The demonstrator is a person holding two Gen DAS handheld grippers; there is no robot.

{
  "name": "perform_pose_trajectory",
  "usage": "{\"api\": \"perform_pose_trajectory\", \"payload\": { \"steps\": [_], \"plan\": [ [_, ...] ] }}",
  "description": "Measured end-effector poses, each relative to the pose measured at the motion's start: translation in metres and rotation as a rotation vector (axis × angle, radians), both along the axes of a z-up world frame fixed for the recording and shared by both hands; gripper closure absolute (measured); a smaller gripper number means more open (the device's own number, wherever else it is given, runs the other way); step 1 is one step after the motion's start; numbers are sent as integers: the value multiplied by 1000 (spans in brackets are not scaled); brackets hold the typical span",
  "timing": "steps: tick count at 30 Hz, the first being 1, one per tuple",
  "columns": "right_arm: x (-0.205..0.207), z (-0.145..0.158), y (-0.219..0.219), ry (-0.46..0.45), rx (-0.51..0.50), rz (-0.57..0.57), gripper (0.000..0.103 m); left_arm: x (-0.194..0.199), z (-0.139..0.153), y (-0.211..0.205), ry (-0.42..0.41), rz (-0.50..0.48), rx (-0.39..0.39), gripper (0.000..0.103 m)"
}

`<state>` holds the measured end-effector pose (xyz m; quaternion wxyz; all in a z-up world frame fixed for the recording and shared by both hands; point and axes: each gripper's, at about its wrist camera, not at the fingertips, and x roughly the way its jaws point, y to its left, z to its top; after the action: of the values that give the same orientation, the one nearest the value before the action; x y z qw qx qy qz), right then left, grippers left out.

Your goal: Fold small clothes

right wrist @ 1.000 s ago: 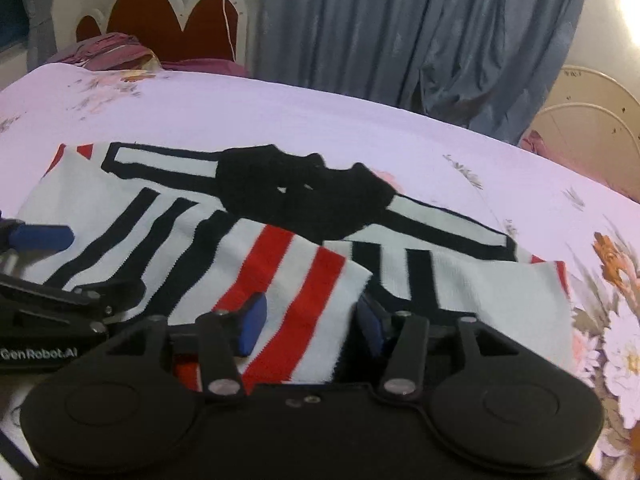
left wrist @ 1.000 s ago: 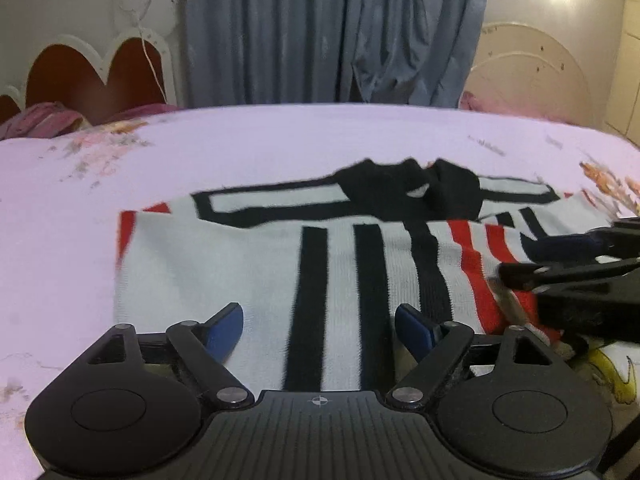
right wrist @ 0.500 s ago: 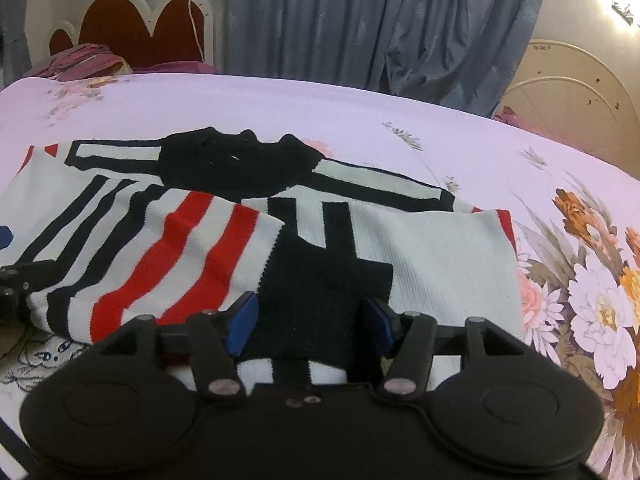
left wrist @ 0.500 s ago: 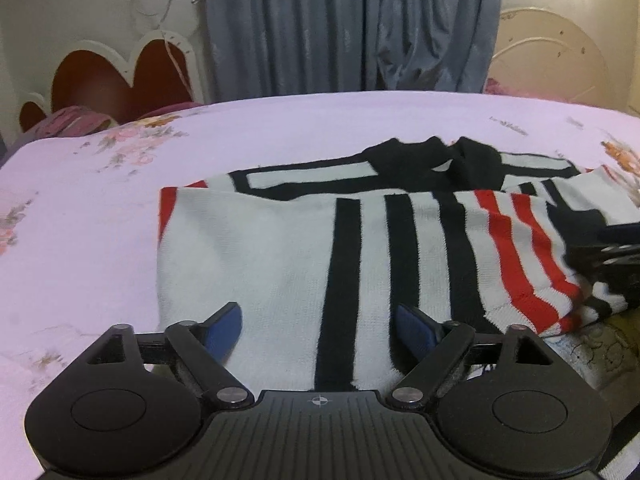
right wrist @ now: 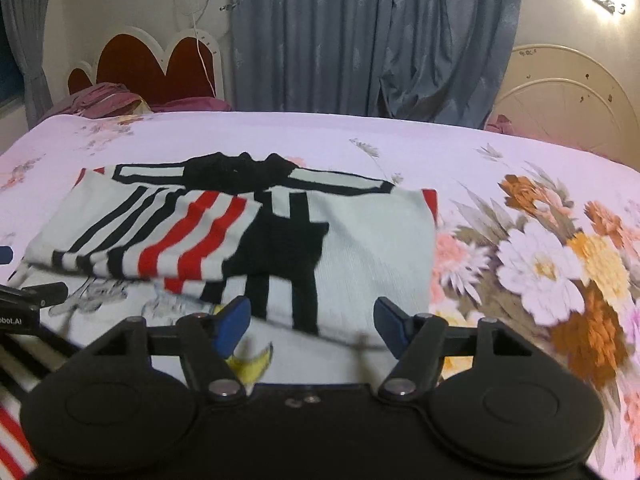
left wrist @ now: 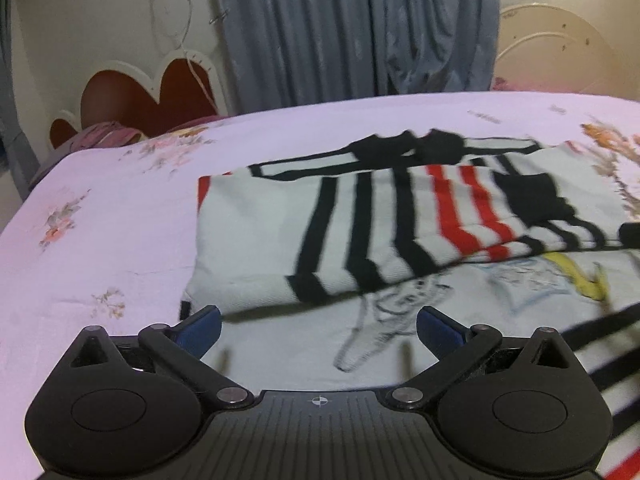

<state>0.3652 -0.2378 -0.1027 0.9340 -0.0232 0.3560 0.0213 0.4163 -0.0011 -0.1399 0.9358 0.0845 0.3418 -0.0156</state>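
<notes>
A small white sweater with black and red stripes (left wrist: 400,216) lies on the bed with both sleeves folded over its front; it also shows in the right wrist view (right wrist: 248,236). Its black collar (right wrist: 240,170) points away from me. A cartoon print (left wrist: 400,312) shows on the lower front. My left gripper (left wrist: 318,330) is open and empty, just above the sweater's near hem. My right gripper (right wrist: 310,318) is open and empty over the sweater's lower right part. The left gripper's fingers (right wrist: 44,294) show at the left edge of the right wrist view.
The bed has a pink floral sheet (left wrist: 120,208) with large flowers (right wrist: 560,256) to the sweater's right. A red heart-shaped headboard (right wrist: 152,64) with purple pillows (right wrist: 100,98) stands at the far left. Blue curtains (right wrist: 360,40) hang behind.
Both grippers have pulled back toward me, away from the folded sleeves. The sweater's lower front with the cartoon print now shows. Both stay open.
</notes>
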Motion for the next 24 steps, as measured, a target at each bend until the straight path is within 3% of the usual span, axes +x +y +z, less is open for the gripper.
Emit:
{"api": "perform_pose_trajectory", "payload": {
  "steps": [2,4,7,12,14,17,19,20,22,24],
  "plan": [
    [-3,-1,1,-7,10,13,40,-5,4,-1,-20,-13,-30,1],
    [3,-4,3,-6,32,16,49,-5,7,2,-37,-18,-73,1],
    [23,-8,5,-9,68,-9,49,11,6,7,-46,-29,-122,9],
    [73,-23,2,39,139,-77,49,49,-3,19,-11,-14,-161,11],
    [89,-35,-3,99,178,-122,48,60,-12,22,36,-22,-180,11],
    [93,-40,-4,85,217,-112,49,65,-27,23,66,-27,-166,11],
    [90,-39,-5,65,237,-83,69,61,-28,24,49,-35,-168,11],
    [89,-40,-7,65,246,-80,71,60,-27,24,45,-37,-166,11],
    [89,-41,-10,69,257,-67,89,59,-28,25,44,-45,-163,11],
    [86,-39,-12,70,275,-52,96,58,-27,28,38,-48,-169,11]
  ]
}}
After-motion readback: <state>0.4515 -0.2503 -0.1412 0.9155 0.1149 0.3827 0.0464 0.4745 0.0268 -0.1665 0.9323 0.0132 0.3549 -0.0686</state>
